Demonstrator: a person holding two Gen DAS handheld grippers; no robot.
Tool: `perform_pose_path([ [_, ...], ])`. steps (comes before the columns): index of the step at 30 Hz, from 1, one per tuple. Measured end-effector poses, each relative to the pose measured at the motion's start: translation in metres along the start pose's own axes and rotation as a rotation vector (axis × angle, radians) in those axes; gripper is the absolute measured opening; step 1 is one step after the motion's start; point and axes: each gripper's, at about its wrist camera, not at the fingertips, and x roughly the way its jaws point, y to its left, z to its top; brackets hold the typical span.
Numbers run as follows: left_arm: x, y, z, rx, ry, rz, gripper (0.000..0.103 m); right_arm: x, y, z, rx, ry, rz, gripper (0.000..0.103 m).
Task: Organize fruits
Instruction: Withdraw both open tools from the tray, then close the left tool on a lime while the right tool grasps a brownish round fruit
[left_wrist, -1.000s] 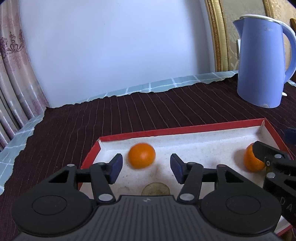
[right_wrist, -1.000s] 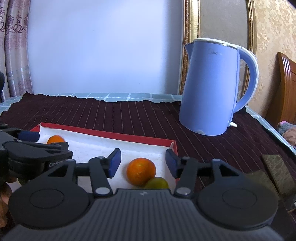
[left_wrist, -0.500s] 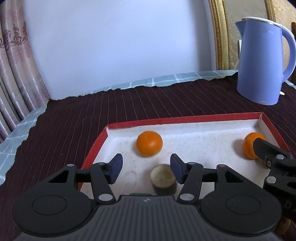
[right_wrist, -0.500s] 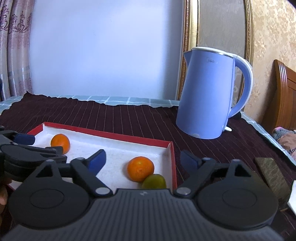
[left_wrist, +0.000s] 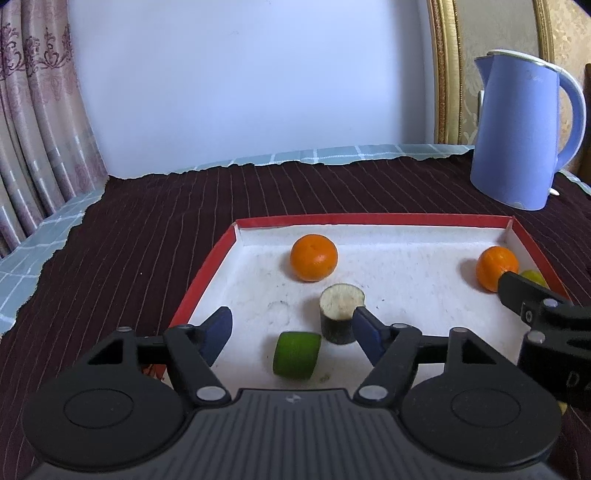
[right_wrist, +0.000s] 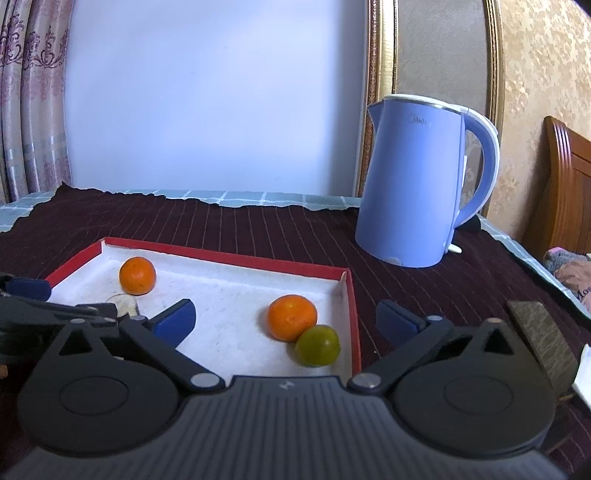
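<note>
Both the left tool (left_wrist: 291, 326) and the right tool (right_wrist: 286, 319) hovered wide open and empty over a red-rimmed tray (left_wrist: 207, 288) near the worktop's front edge, holding light, round, roll-prone oranges (left_wrist: 313, 257) best pinched across their middles, plus green fruit (right_wrist: 317, 345).

Both grippers pulled back and up from the red-rimmed tray (left_wrist: 207, 280), so more tray floor shows. Left gripper (left_wrist: 291, 325): jaws wider apart than 1.0 s ago, nothing between them; the dark stub with pale cut top (left_wrist: 341, 312), earlier mostly hidden at its body, now stands clear near tray centre, and a green cylinder piece (left_wrist: 296, 355) has come into view just in front of it. Right gripper (right_wrist: 286, 319) opened wide; orange (right_wrist: 291, 317) and green fruit (right_wrist: 317, 345), touching at the tray's right wall, lie free.
</note>
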Motion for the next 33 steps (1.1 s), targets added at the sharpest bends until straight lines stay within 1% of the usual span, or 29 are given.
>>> perform_pose_path([
  [5, -0.006, 0.004, -0.005, -0.015, 0.004, -0.015, 0.072, -0.005, -0.002, -0.005, 0.022, 0.009, 0.009, 0.103],
  [8, -0.007, 0.007, -0.008, -0.026, 0.011, -0.019, 0.073, -0.009, 0.000, -0.010, 0.013, 0.021, 0.012, 0.103],
  [10, -0.009, 0.009, -0.011, -0.031, 0.012, -0.017, 0.079, -0.011, 0.001, -0.015, 0.005, 0.027, 0.007, 0.103],
  [12, -0.011, 0.010, -0.014, -0.037, 0.010, -0.010, 0.080, -0.014, 0.001, -0.019, 0.005, 0.036, 0.005, 0.103],
  [21, -0.019, 0.018, -0.026, -0.069, 0.017, -0.024, 0.080, -0.029, -0.009, -0.033, 0.078, 0.048, 0.058, 0.103],
  [33, -0.033, 0.029, -0.040, -0.095, -0.001, -0.037, 0.081, -0.046, -0.016, -0.055, 0.084, 0.052, 0.060, 0.103],
])
